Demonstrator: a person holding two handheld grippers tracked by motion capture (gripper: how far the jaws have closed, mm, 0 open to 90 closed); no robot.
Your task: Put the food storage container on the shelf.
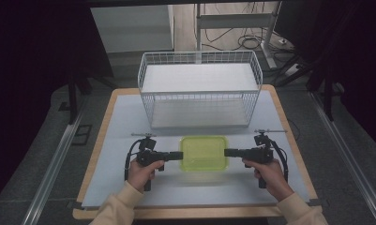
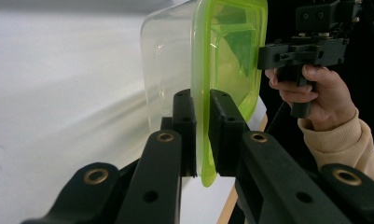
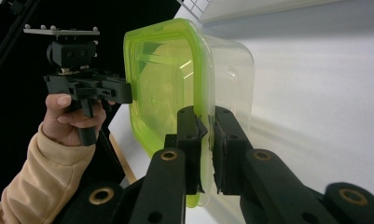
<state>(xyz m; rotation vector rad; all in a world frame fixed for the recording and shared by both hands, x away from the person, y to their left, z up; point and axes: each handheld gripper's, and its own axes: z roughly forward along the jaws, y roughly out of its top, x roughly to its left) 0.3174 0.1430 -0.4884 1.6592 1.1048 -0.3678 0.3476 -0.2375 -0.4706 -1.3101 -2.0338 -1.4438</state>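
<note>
**Between both grippers: a green-lidded container, gripped at each end**

Near the front of the table [image 1: 289,140], on the pale mat, I am holding a clear container [image 1: 204,153] with a lime-green lid, and I am gripping it from both sides. My left gripper [image 1: 178,155] is pinching its left edge, and in the left gripper view the jaws are standing almost closed, with the lid's rim [image 2: 204,140] squeezed between them. My right gripper [image 1: 228,152] is doing the same on the opposite edge; in the right gripper view its jaws are clamping the rim [image 3: 206,154] with barely a gap. Whether the container is resting on the mat or hanging just above it, I cannot tell.

Behind the container, a white wire basket [image 1: 199,91] is sitting toward the back of the table, well apart from both grippers. My hands, in cream sleeves [image 1: 120,206], are wrapping the gripper handles.
</note>
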